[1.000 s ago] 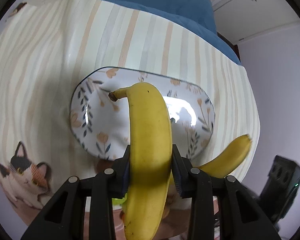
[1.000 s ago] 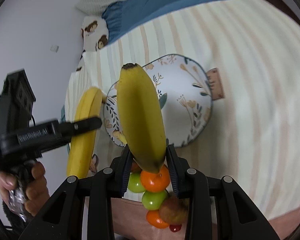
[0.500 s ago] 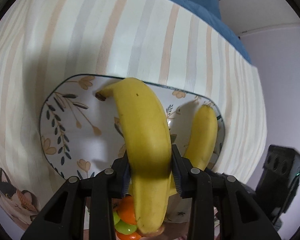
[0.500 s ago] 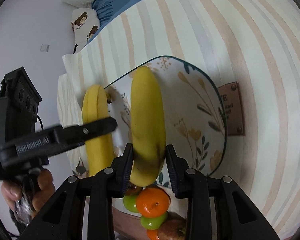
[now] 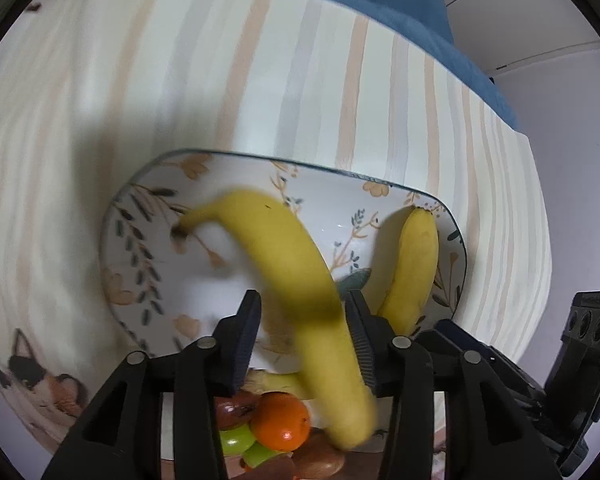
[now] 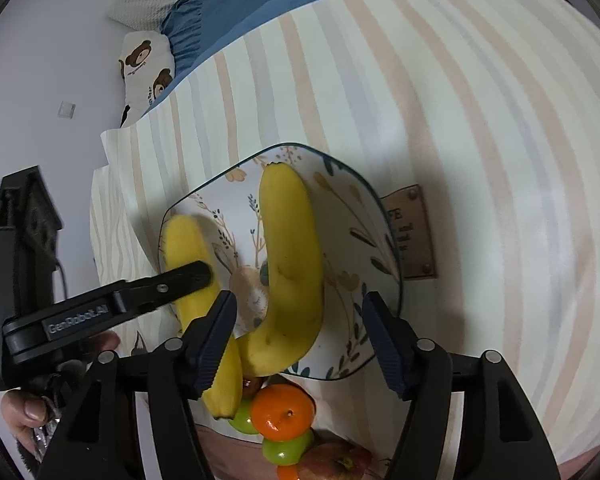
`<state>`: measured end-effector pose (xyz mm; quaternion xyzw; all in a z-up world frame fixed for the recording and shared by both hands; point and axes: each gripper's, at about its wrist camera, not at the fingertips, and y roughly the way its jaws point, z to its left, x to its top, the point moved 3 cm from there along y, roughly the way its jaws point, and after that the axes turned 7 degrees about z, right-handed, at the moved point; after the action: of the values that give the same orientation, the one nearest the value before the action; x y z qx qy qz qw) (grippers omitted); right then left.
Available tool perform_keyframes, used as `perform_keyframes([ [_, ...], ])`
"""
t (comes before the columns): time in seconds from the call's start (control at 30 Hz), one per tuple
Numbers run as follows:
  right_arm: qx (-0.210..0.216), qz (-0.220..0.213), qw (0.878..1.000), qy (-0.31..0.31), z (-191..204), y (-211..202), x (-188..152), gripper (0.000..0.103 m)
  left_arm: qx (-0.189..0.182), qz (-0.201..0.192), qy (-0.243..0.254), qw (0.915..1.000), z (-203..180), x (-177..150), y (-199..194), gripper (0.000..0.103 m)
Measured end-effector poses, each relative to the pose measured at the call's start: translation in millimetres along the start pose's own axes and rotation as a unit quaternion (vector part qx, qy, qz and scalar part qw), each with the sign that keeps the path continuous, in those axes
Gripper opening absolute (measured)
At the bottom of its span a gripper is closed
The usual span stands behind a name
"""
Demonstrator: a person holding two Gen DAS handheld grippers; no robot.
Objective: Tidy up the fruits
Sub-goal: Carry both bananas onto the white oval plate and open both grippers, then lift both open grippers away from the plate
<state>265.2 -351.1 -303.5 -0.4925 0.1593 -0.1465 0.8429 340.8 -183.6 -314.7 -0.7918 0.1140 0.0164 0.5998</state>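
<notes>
While both bananas hang over the plate (image 6: 384, 216), finish the release cleanly. Your right gripper (image 6: 300, 344) has its fingers spread wide, and the right banana (image 6: 290, 272) lies between and just ahead of them on the plate, touching neither pad. Your left gripper (image 5: 306, 332) also has its fingers parted; the left banana (image 5: 300, 292) is blurred between them, against the right-hand pad, its stem end out ahead over the plate, so I judge it is slipping free. Let it settle before you pull away, then draw each gripper straight back along its fingers so neither pad drags a banana off the rim. Below the fingers wait an orange (image 6: 282, 412) and green fruits (image 6: 286, 450), likely next.
</notes>
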Motion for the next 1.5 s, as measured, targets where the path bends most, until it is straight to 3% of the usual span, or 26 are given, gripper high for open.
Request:
perform_keyframes([
  [0.2,-0.047,-0.034,0.998,-0.006,18,-6,-1,0.087,0.082,-0.069,0.03,0.9938,3,-14,-34,0.069],
  [0.33,-0.092,-0.048,0.994,-0.024,38,-7,-4,0.098,0.121,-0.093,0.035,0.9877,10,-27,-42,0.071],
  [0.57,-0.152,-0.073,0.984,-0.061,58,-15,-24,0.101,0.151,-0.11,0.042,0.9814,26,-53,-45,0.071],
  [0.7,-0.178,-0.086,0.977,-0.08,76,-16,-33,0.101,0.16,-0.122,0.046,0.9785,23,-62,-45,0.094],
  [0.73,-0.181,-0.09,0.976,-0.084,79,-17,-38,0.101,0.162,-0.124,0.048,0.9778,21,-63,-46,0.095],
  [1.07,-0.204,-0.153,0.961,-0.102,101,-61,-76,0.101,0.165,-0.183,0.052,0.9678,17,-107,-83,0.096],
  [1.5,-0.191,-0.223,0.949,-0.117,126,-130,-161,0.101,0.147,-0.259,0.077,0.9516,3,-193,-148,0.096],
])
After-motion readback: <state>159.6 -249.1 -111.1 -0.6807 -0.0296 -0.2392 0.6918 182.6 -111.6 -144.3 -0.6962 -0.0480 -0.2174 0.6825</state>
